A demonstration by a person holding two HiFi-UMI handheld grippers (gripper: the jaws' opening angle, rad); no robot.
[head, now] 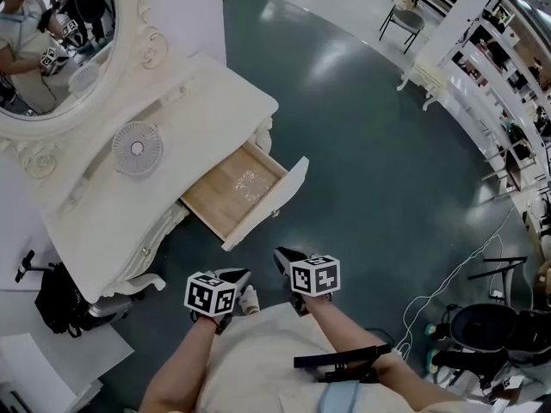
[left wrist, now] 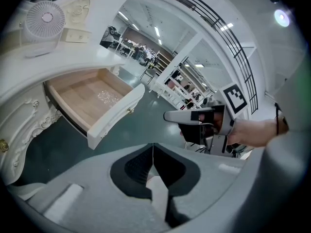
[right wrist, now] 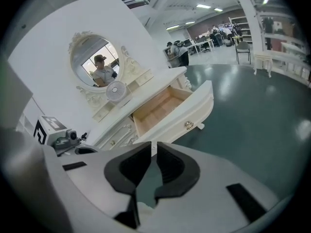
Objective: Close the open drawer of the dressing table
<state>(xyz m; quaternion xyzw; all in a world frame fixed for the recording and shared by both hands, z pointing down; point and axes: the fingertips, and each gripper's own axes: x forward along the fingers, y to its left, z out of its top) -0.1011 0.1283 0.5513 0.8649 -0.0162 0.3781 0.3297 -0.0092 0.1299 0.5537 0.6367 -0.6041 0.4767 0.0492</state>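
Note:
The white dressing table (head: 185, 110) stands at the left, and its drawer (head: 234, 189) is pulled out, showing a bare wooden bottom. The curved drawer front (head: 269, 203) faces me. Both grippers hover over the floor short of it and touch nothing. My left gripper (head: 239, 274) is shut and holds nothing, its tips meeting in the left gripper view (left wrist: 153, 147). My right gripper (head: 282, 255) is also shut and holds nothing (right wrist: 154, 147). It points at the drawer front (right wrist: 187, 116) with its small knob (right wrist: 188, 125). The drawer (left wrist: 92, 95) lies up and left of the left jaws.
A small round fan (head: 137, 148) sits on the tabletop under the oval mirror (head: 52, 50). A black bag (head: 58, 299) lies by the table's near leg. White shelving (head: 508, 93), a chair (head: 405, 20), a black stool (head: 482, 327) and cables stand to the right on the dark green floor (head: 370, 170).

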